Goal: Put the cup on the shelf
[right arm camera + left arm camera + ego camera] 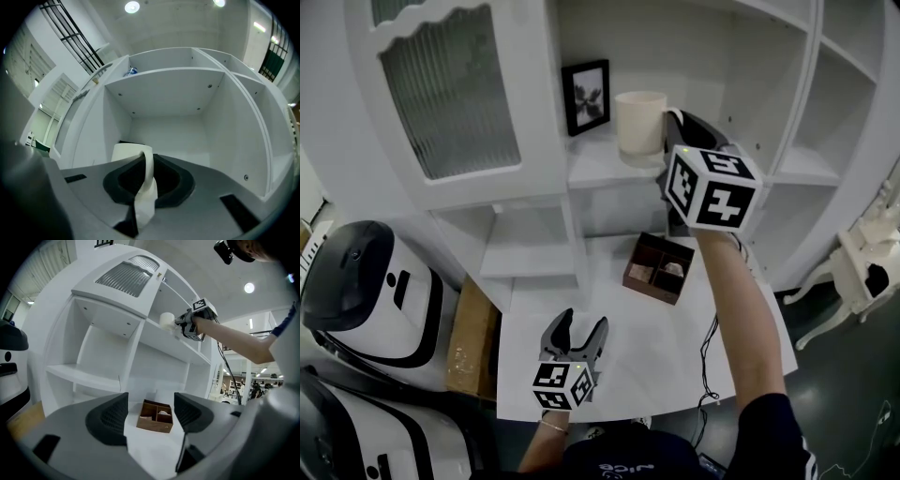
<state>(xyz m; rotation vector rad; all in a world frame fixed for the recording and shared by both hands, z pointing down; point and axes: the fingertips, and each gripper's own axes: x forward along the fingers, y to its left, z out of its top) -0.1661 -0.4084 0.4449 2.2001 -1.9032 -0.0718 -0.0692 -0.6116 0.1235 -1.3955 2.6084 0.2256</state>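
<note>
Head view looks down; gripper views face shelf [600, 167], right seemingly nearer.

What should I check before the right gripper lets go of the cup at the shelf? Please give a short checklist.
1. Right gripper is shut on the cup by its handle: ok.
2. Cup stands upright, mouth up: ok.
3. Cup's bottom rests fully on the shelf: cannot tell; no view shows the contact.
4. Cup stands apart from the picture frame: ok, there is a gap.
5. Left gripper is open, empty and low over the table, away from the shelf: ok.
</note>
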